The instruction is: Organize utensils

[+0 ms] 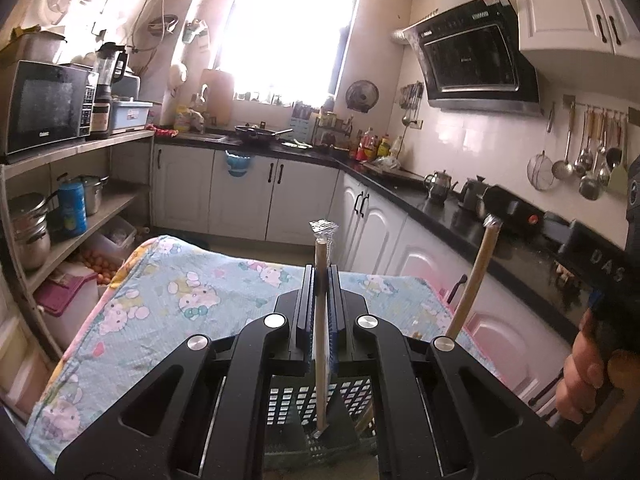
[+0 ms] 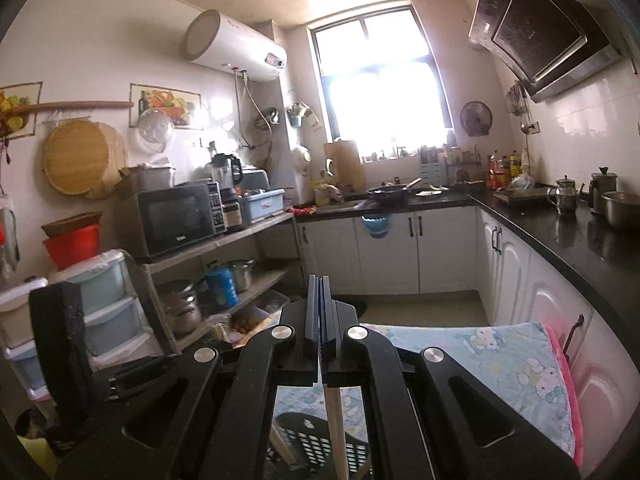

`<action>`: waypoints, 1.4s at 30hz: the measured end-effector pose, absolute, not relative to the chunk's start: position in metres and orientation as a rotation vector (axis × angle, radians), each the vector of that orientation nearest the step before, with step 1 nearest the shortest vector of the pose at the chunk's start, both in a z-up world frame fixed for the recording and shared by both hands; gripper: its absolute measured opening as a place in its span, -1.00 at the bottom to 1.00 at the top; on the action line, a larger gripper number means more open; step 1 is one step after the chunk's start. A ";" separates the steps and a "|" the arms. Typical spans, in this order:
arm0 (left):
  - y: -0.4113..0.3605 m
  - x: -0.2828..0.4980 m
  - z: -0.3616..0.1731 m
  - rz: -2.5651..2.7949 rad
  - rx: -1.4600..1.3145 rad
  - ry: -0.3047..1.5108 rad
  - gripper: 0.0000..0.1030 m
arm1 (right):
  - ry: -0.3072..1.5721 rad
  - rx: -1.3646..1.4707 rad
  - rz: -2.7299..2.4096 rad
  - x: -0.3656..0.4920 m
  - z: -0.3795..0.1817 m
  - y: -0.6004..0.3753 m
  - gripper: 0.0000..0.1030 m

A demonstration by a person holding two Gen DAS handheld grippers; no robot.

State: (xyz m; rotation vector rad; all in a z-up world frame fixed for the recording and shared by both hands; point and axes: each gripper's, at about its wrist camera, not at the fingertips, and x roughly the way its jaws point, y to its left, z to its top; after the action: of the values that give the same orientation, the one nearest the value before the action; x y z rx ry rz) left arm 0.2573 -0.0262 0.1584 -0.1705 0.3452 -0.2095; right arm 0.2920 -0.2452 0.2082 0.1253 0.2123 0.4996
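I've got the left gripper (image 1: 322,280) clamped on an upright plastic-wrapped wooden chopstick (image 1: 320,360) directly above the black perforated plastic basket (image 1: 304,420), right gripper (image 2: 319,292) likewise pinching another wooden stick (image 2: 335,428) over it, probably for dropping in.

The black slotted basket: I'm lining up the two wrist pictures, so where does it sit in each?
Left wrist: black slotted basket at bottom centre, below the shut left gripper.
Right wrist: bottom centre-left, below the right gripper, on the cartoon-print cloth.
Shared landmark: the bright window over the back counter, upper centre in both.
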 end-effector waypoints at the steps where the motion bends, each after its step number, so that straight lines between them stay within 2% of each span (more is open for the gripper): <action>1: -0.028 0.258 0.154 -0.211 -0.163 0.351 -0.97 | 0.224 0.125 0.491 0.296 0.200 -0.246 -0.98; 11: -0.027 0.262 0.122 -0.207 -0.170 0.423 -0.97 | 0.303 0.098 0.433 0.296 0.147 -0.249 -0.98; 23: -0.023 0.256 0.109 -0.200 -0.194 0.472 -0.97 | 0.416 0.141 0.384 0.279 0.106 -0.272 -0.97; 27: -0.021 0.251 0.107 -0.201 -0.200 0.486 -0.85 | 0.427 0.170 0.388 0.273 0.101 -0.278 -0.96; 28: -0.020 0.250 0.106 -0.200 -0.202 0.486 -0.83 | 0.430 0.177 0.391 0.271 0.101 -0.279 -0.92; 30: -0.018 0.249 0.106 -0.200 -0.205 0.488 -0.75 | 0.436 0.187 0.389 0.269 0.100 -0.281 -0.63; 34: -0.014 0.245 0.107 -0.199 -0.217 0.494 -0.58 | 0.448 0.195 0.385 0.266 0.099 -0.282 -0.57; 36: -0.011 0.242 0.107 -0.198 -0.221 0.495 -0.54 | 0.455 0.204 0.383 0.264 0.098 -0.283 -0.44; 42: -0.007 0.235 0.106 -0.201 -0.232 0.508 -0.32 | 0.474 0.206 0.384 0.260 0.095 -0.285 -0.28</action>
State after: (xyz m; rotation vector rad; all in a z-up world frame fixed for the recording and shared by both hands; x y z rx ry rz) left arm 0.2352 -0.0071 0.1055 -0.2320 0.5085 -0.2007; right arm 0.2598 -0.2850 0.0950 0.2061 0.4738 0.3845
